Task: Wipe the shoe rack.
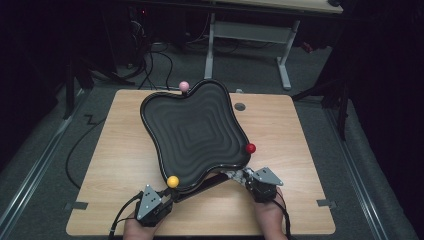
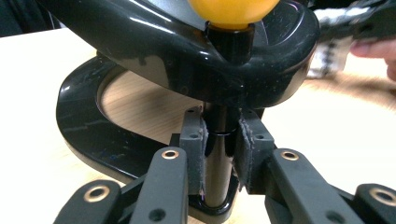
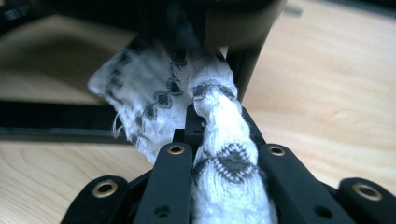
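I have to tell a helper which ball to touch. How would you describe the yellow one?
Find the wavy black tray on the wooden table. Three balls sit on its rim; the yellow ball tops the corner nearest the person, above the left gripper. The others are pink and red.

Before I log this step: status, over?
Left gripper shut on tray post. Right gripper shut on cloth, at tray underside. Nothing in the way.

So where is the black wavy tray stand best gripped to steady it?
By the upright black post under the yellow ball, from the near table edge with tongs level: it is slim, vertical and exposed below the tray. The left tongs already clamp it there.
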Action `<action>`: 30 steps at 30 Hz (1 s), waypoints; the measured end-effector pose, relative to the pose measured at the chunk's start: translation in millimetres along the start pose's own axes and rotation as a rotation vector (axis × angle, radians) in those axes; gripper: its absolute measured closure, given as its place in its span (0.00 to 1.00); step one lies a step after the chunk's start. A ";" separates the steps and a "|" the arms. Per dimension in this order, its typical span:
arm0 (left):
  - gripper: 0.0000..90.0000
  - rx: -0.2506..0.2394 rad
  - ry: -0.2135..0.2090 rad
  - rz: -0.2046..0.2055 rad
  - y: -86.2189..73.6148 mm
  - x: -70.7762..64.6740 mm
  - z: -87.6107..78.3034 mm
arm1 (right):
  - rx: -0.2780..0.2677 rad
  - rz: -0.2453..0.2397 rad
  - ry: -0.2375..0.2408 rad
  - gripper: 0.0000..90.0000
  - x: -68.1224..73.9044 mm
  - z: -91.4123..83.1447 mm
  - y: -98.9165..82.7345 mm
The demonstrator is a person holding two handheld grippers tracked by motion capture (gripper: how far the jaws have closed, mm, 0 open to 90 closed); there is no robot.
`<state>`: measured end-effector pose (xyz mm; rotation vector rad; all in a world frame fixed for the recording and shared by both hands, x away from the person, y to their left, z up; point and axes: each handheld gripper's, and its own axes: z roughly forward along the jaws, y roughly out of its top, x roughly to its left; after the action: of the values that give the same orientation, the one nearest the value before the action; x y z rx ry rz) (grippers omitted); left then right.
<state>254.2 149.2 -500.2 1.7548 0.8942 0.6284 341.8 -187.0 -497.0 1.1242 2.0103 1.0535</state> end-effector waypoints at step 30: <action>0.83 -0.011 -0.011 0.006 1.1 2.7 7.2 | 0.027 0.046 0.009 0.90 -17.1 -8.2 -6.2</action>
<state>261.5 147.2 -501.6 1.7499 0.8769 0.6255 340.7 -206.9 -496.2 1.1872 2.0200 1.0585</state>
